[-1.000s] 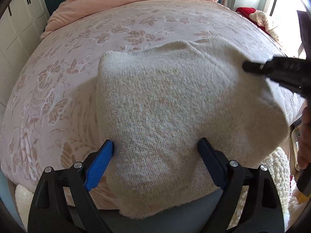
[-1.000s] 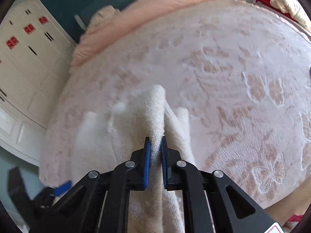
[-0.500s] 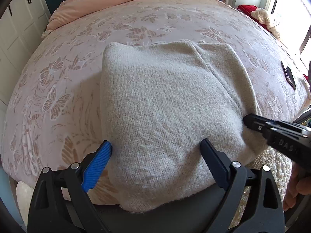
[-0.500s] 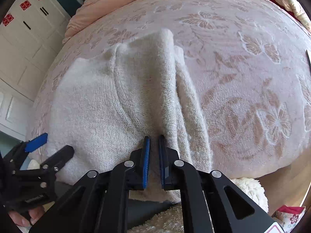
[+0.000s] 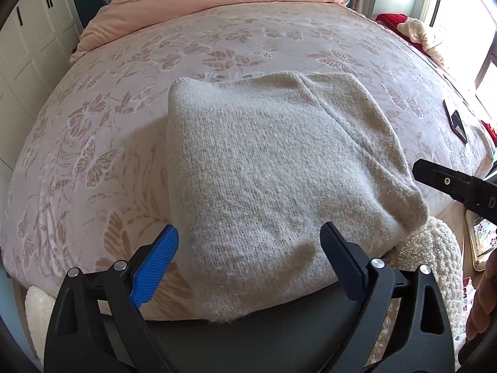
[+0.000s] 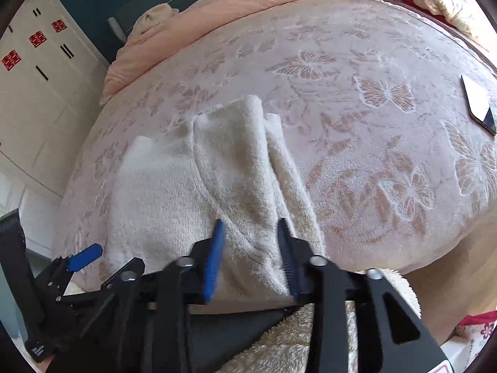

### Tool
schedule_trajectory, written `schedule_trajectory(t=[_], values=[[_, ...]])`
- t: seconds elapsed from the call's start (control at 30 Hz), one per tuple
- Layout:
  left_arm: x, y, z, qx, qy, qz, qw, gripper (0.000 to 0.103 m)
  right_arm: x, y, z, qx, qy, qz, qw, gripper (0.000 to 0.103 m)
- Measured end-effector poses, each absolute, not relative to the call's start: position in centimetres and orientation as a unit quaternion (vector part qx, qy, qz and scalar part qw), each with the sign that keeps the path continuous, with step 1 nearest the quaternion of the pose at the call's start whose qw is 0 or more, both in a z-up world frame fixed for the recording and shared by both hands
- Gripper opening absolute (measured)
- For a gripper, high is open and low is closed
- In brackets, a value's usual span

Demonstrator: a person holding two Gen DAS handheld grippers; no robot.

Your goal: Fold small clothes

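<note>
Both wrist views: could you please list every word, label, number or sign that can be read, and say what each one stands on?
"囍": red paper signs, three of them, on the white wardrobe doors.
"D": one white letter on the black right gripper; the rest is cut off by the frame edge.
Small white print on the black left gripper, low in the right wrist view: too small to read.

Cream knit sweater (image 5: 273, 180), folded, flat on bed, near front edge

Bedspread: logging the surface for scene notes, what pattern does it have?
Pale pink bedspread with butterflies and flowers, clearest in the left wrist view.
</note>
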State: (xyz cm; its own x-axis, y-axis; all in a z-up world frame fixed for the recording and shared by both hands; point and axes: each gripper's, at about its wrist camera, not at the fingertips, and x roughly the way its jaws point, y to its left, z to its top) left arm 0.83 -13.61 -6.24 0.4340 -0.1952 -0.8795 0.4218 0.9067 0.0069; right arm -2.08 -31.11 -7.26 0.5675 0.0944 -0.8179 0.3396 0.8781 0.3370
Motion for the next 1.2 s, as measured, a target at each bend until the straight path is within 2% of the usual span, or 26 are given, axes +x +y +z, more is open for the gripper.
schedule_trajectory(t=[0.13, 0.27, 0.5, 0.63, 0.67, 0.7, 0.73, 0.77, 0.8, 0.9, 1.07, 1.2], values=[[1.6, -12.0, -6.1, 0.075, 0.499, -0.172, 0.846, 0.09, -1.3, -32.0, -9.8, 0.246, 0.494, -0.078, 0.83, 0.069], [3.6, -8.6, -6.4, -0.044, 0.509, -0.153, 0.846, 0.095, 0.2, -31.5, -12.3, 0.267, 0.511, -0.062, 0.815, 0.073], [6.6, -7.8, -11.4, -0.124, 0.571, -0.161, 0.796, 0.098, 1.5, -31.4, -14.4, 0.288, 0.498, -0.047, 0.816, 0.097], [7.4, -9.0, -12.1, -0.146, 0.596, -0.186, 0.767, 0.098, 2.1, -32.1, -14.9, 0.306, 0.501, -0.036, 0.809, 0.098], [7.6, -9.5, -11.9, -0.144, 0.6, -0.199, 0.761, 0.09, 2.2, -32.1, -14.8, 0.309, 0.5, -0.03, 0.809, 0.095], [7.7, -10.0, -11.6, -0.134, 0.603, -0.2, 0.761, 0.087, 2.3, -32.2, -14.7, 0.317, 0.5, -0.021, 0.805, 0.081], [7.7, -10.3, -11.1, -0.129, 0.603, -0.206, 0.76, 0.082, 2.3, -32.4, -14.7, 0.337, 0.5, -0.011, 0.798, 0.073], [7.7, -10.6, -10.7, -0.127, 0.604, -0.215, 0.757, 0.072, 2.2, -32.8, -14.5, 0.364, 0.496, -0.002, 0.789, 0.05], [7.8, -10.7, -10.1, -0.123, 0.606, -0.221, 0.755, 0.063, 2.1, -33.0, -14.1, 0.378, 0.491, -0.004, 0.784, 0.043], [8.1, -10.7, -7.6, -0.122, 0.603, -0.244, 0.75, 0.049, 1.1, -32.9, -10.7, 0.385, 0.457, 0.006, 0.802, 0.038], [7.5, -11.0, 0.4, -0.113, 0.548, -0.31, 0.769, 0.047, -1.3, -32.7, -1.5, 0.375, 0.379, 0.007, 0.846, 0.037], [6.7, -11.6, 9.1, -0.105, 0.477, -0.375, 0.788, 0.047, -3.7, -32.8, 7.9, 0.342, 0.288, 0.011, 0.894, 0.037]])
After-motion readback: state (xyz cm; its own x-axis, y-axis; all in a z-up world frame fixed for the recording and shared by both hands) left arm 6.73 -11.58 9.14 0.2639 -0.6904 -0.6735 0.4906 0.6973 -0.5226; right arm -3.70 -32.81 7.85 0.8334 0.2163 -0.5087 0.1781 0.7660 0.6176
